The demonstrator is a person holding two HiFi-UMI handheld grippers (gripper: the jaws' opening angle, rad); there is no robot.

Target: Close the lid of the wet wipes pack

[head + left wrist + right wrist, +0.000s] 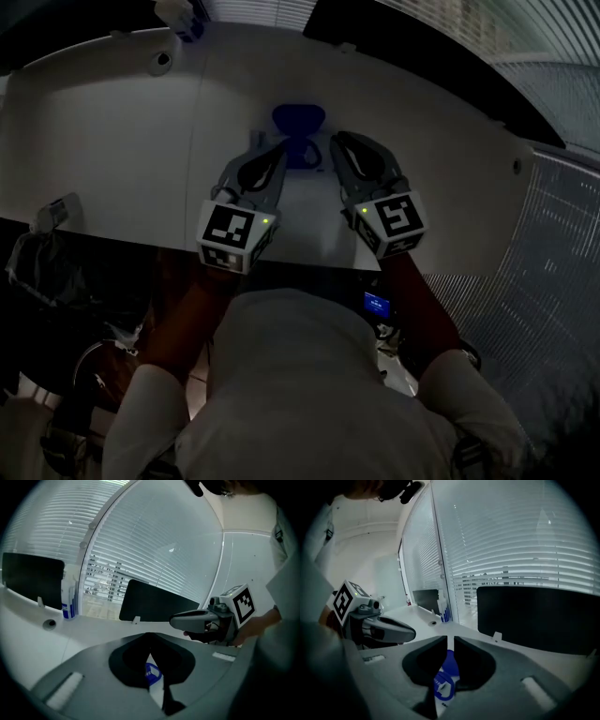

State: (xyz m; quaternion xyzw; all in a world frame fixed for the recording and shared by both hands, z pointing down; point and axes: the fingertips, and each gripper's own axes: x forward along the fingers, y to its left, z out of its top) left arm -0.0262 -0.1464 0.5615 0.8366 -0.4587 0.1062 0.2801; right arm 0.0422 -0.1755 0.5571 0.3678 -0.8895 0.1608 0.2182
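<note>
Wet wipes pack (300, 124) beyond jaws.

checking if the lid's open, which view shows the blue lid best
Head view: the lid shows nearly whole, unblocked. The right gripper view shows only a strip of it between the jaws, the left gripper view a smaller blue sliver.

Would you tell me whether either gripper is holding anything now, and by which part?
Nothing is held: the left gripper and right gripper are empty; the blue-lidded white wet wipes pack lies beyond their jaws.
</note>
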